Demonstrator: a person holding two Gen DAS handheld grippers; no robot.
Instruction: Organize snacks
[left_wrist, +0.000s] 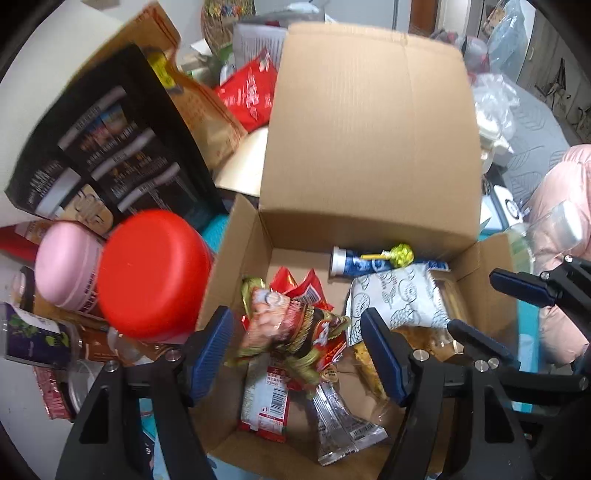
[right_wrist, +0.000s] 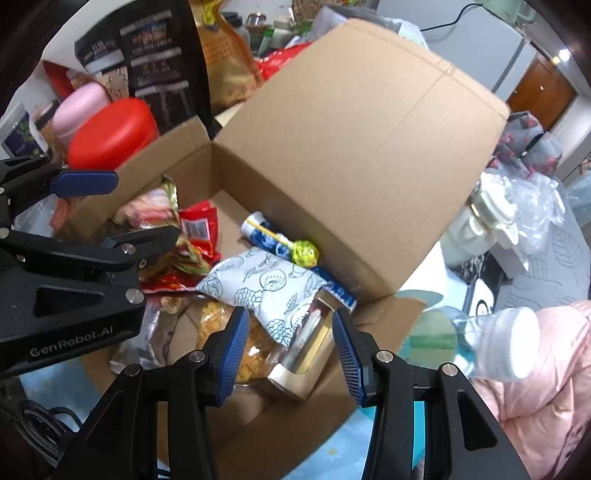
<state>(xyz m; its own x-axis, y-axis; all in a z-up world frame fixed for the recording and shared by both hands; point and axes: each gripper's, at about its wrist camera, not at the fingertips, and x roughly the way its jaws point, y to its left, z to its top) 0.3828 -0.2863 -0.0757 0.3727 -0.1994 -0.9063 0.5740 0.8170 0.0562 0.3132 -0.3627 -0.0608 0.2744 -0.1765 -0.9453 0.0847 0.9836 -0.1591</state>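
A pink padded garment (right_wrist: 535, 387) lies at four o'clock in the right wrist view, with a clear plastic bottle (right_wrist: 491, 343) with a white cap tilted in front of it. A cream-coloured appliance (right_wrist: 487, 218) sits at three o'clock beside crumpled clear plastic bags (right_wrist: 539, 199). A brown wooden door (right_wrist: 539, 92) shows at two o'clock. A black cable (right_wrist: 454, 16) runs along the grey wall at one o'clock. A grey leaf-patterned cloth (left_wrist: 535, 158) lies at three o'clock in the left wrist view.

A motion-blurred clear bottle (right_wrist: 491, 343) at the right edge, its label unreadable, and a white patterned packet (right_wrist: 266, 291) partly covering a blue tube (right_wrist: 332, 284).
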